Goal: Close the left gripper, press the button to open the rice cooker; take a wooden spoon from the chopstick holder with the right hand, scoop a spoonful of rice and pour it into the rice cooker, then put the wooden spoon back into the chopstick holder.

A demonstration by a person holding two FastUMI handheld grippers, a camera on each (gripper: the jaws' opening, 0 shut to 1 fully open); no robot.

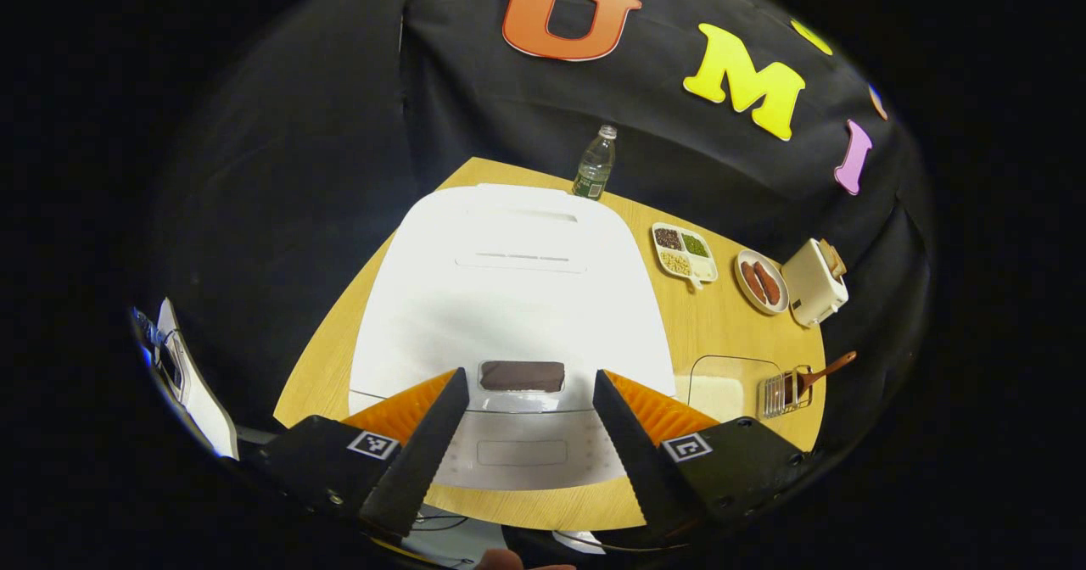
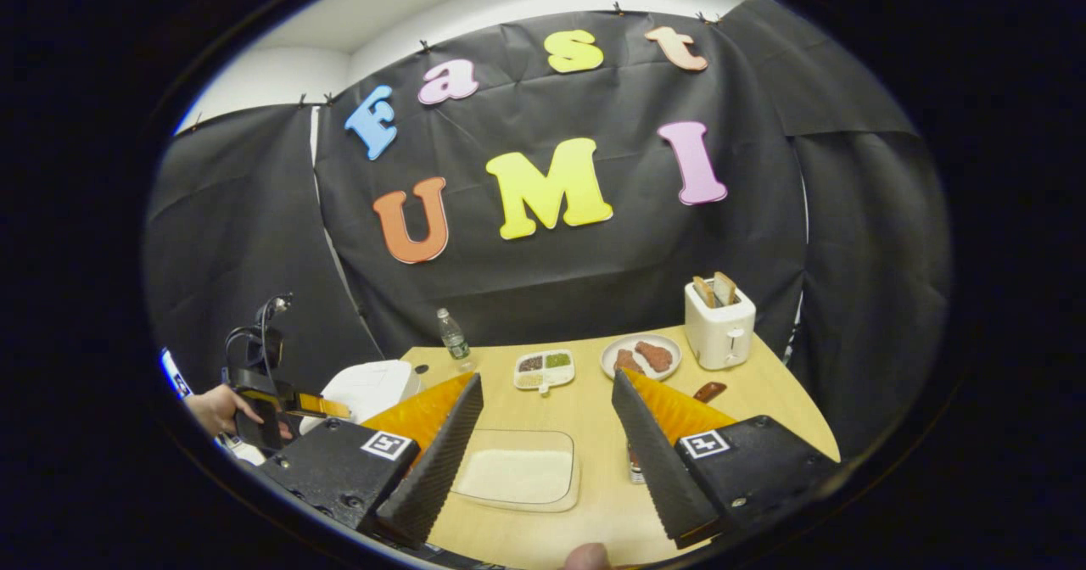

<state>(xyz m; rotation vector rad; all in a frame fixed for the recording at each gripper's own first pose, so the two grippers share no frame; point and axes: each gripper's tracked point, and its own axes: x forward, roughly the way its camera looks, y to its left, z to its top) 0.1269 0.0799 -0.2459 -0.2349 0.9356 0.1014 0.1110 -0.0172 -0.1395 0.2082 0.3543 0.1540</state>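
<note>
Left gripper [image 1: 530, 421]: held with jaws spread wide, poised above the closed white rice cooker [image 1: 509, 298], its dark button [image 1: 522, 376] seen between the fingers. Right gripper [image 2: 547, 434]: likewise spread, nothing grasped, above the rice tray [image 2: 517, 472]. Wooden spoon [image 1: 825, 371] is lodged in the chopstick holder [image 1: 785, 392], right of the cooker.

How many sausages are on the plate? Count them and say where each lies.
2. Both lie side by side on the plate beside the toaster: one sausage nearer the divided tray, the other sausage nearer the toaster. None looks hidden.
</note>
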